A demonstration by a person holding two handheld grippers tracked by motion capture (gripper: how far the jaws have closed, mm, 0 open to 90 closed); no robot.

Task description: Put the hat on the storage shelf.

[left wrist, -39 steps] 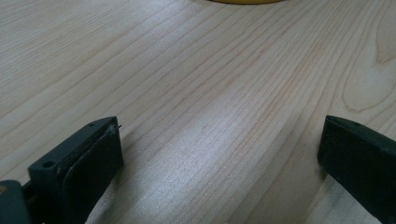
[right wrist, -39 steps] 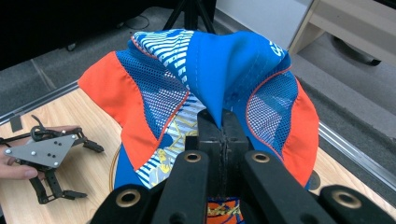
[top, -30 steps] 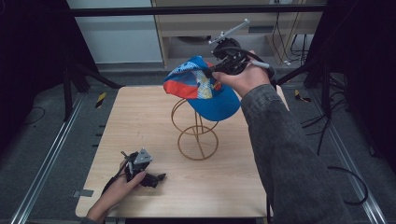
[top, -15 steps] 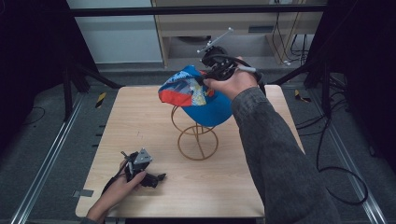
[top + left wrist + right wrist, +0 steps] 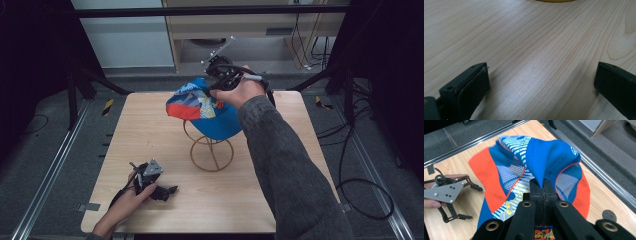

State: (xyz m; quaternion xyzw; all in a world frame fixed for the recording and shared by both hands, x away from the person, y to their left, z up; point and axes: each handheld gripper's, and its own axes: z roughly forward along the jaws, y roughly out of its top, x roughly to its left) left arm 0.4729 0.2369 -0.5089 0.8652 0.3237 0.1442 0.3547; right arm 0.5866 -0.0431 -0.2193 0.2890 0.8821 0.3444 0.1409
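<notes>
High view: pale wooden table (image 5: pixel 150 130) on grey floor (image 5: pixel 45 150); right hand-held gripper (image 5: pixel 216 86) pinches cap (image 5: pixel 210 112).

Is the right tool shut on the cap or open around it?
Shut on it. In the right gripper view, the right tool has its jaws pressed together, pinching a fold of the blue cap.

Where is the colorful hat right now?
In the high view the hat is near the table's far middle, pinched in the right claw over the wire stand. The left claw rests at the near left.
</notes>
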